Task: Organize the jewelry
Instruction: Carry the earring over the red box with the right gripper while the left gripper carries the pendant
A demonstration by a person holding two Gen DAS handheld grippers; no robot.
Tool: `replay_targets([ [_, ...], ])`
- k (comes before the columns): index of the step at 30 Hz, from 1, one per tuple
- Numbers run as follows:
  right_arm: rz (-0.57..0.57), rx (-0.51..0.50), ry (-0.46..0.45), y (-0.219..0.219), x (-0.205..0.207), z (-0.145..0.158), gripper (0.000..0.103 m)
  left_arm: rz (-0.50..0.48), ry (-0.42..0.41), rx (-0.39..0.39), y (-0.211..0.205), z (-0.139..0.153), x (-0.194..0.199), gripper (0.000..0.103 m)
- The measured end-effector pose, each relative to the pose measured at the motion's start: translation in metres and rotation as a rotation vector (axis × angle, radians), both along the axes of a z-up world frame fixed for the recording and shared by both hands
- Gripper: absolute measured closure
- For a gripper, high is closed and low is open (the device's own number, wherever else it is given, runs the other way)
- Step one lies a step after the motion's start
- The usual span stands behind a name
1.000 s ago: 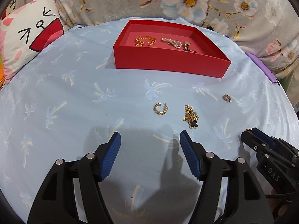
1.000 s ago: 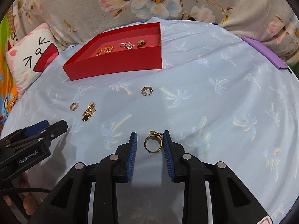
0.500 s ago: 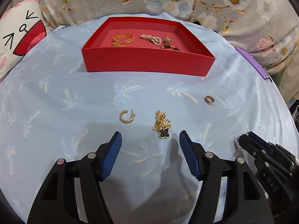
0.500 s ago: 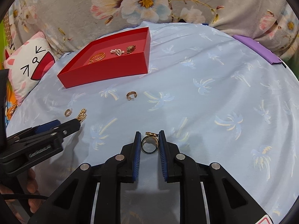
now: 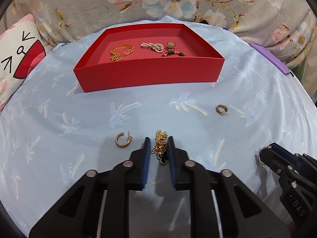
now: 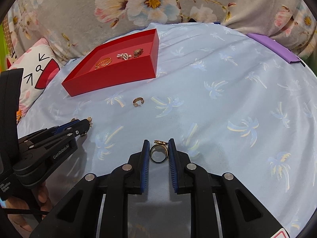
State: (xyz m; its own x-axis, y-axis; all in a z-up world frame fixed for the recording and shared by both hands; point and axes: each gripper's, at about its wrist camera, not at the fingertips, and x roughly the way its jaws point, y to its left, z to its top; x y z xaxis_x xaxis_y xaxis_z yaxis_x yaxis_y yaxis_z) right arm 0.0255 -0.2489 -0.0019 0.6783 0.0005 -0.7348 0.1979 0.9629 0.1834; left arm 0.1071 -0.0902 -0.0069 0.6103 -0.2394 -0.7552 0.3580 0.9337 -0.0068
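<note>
My left gripper (image 5: 158, 138) is closing its jaws around a bunched gold chain (image 5: 160, 137) with a black clover pendant (image 5: 164, 157), and the pads press it on the blue cloth. A gold hoop earring (image 5: 123, 140) lies just to its left, and another hoop earring (image 5: 221, 109) lies farther right. My right gripper (image 6: 158, 141) is shut on a gold ring (image 6: 158, 152) standing upright between its pads. The red tray (image 5: 150, 73) farther back holds a gold bracelet (image 5: 120, 52), a pearl piece (image 5: 152, 46) and a black-beaded piece (image 5: 172, 50).
A light blue cloth with palm prints (image 6: 218, 109) covers the surface. A cat-face pillow (image 5: 17, 59) sits at the left, floral fabric (image 5: 178, 0) runs along the back, and a purple flat item (image 6: 273, 49) lies at the right edge. A person's fingers (image 6: 41, 194) hold the left gripper.
The left gripper slid rightward over the cloth to the chain and its wide-open jaws closed around it. The right gripper's jaws closed onto the ring.
</note>
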Motion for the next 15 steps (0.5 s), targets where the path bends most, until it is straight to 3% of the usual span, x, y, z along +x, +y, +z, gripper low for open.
replay_targets([
  [4, -0.001, 0.005, -0.003, -0.001, -0.001, 0.001, 0.085, -0.017, 0.000, -0.002, -0.001, 0.000, -0.001, 0.100],
  [8, -0.003, 0.002, -0.012, -0.002, -0.003, 0.004, 0.085, -0.017, 0.024, -0.056, 0.007, 0.006, -0.002, 0.100],
  [15, 0.009, 0.026, -0.035, -0.004, -0.011, 0.021, 0.085, -0.006, -0.007, -0.113, 0.030, 0.039, -0.015, 0.100],
])
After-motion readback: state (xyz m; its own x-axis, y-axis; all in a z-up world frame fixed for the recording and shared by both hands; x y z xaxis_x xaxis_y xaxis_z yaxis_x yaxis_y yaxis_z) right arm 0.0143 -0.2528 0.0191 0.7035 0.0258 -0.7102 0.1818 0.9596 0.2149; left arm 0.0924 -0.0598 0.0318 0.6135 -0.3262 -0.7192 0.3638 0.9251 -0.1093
